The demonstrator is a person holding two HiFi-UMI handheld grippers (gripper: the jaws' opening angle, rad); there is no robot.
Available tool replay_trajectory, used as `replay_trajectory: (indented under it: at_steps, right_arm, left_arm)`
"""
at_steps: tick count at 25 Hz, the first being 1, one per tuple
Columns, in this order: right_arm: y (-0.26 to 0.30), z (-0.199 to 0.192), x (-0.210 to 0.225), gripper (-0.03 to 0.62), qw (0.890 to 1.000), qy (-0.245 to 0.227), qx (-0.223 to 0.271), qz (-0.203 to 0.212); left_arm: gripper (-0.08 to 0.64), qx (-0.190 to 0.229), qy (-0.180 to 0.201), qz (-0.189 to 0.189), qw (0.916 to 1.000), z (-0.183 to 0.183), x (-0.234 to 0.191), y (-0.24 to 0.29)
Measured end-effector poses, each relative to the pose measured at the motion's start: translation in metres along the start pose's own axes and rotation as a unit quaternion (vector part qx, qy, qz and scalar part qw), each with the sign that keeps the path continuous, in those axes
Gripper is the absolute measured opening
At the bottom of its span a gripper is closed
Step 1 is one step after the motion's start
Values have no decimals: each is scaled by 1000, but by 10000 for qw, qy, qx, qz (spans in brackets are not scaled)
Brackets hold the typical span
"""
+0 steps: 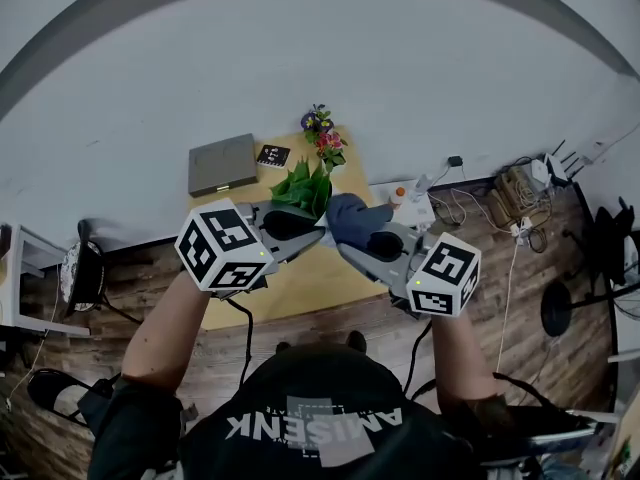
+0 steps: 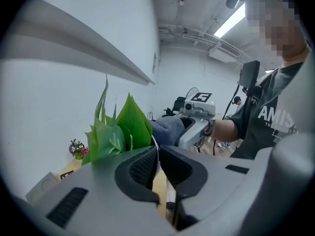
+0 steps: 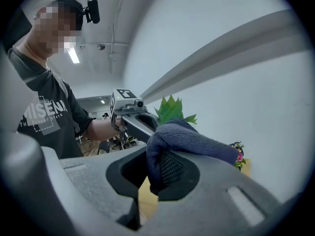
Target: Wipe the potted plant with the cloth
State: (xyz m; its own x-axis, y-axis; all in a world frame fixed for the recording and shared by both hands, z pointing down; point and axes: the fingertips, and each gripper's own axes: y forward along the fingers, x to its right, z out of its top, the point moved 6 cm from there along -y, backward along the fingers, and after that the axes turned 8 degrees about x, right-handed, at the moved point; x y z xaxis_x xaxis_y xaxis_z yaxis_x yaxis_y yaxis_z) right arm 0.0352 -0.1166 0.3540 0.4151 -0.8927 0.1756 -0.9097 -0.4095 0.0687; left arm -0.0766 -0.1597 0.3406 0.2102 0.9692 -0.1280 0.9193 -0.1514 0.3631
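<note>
The potted plant (image 1: 305, 190) is standing upright on the wooden table (image 1: 300, 288), broad green leaves pointing up, a thin leaf edge seemingly sitting between my left gripper's (image 2: 158, 163) jaws; the dark blue cloth (image 3: 192, 141) is bunching in my right gripper (image 3: 150, 171), just beside the leaves.

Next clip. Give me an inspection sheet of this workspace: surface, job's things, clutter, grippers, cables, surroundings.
Surface: wooden table against a white wall.
Job's things: plant on the table, pot hidden; blue cloth held beside its leaves.
Clutter: grey box, black card and flowers at the table's back.
Grippers: left gripper has its jaws nearly together on a thin edge, seemingly a leaf; right gripper is shut on the cloth.
Cables: tangle on the floor right of the table; a lead hangs from each gripper.
Surroundings: wood floor, chair at left, round-based stand at right.
</note>
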Motion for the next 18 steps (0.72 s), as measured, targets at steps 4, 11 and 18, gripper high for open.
replay_trajectory:
  at_steps: [4,11,18]
  right_arm:
    - [8,-6,-10,28,9996,-199,-205,-80]
    - [9,-11,-10,28,9997,-151,-184,-112]
    - [6,-18,-17,28,9993,-242,-272,-87]
  left_arm:
    - [17,89,-163,72,9998,3,-4,0]
    - [17,213,-545,202,9981,2,-7,1]
    - [17,356,-803,369,9955,5,-3,-4]
